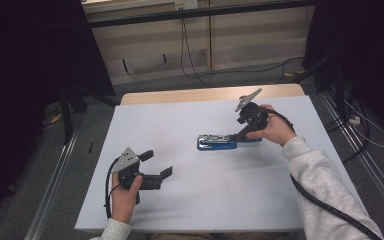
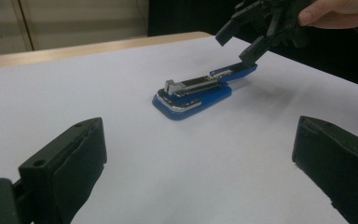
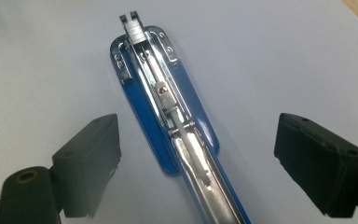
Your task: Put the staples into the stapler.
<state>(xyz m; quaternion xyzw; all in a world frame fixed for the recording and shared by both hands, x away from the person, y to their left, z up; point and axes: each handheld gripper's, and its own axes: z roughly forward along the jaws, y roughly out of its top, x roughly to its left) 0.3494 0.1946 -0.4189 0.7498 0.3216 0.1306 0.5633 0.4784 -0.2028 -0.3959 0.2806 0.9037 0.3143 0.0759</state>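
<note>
Hovering my right tongs, jaws spread, over the opened blue stapler mid-table; left tongs spread, idle nearby. Risk: gripping the loose top arm could snap it shut

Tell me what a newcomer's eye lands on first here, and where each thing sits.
The blue stapler stands out, lying opened out near the middle of the white table. The right hand-held gripper hangs over its right end, jaws open on either side. The left hand-held gripper waits open near the table's front left.
</note>
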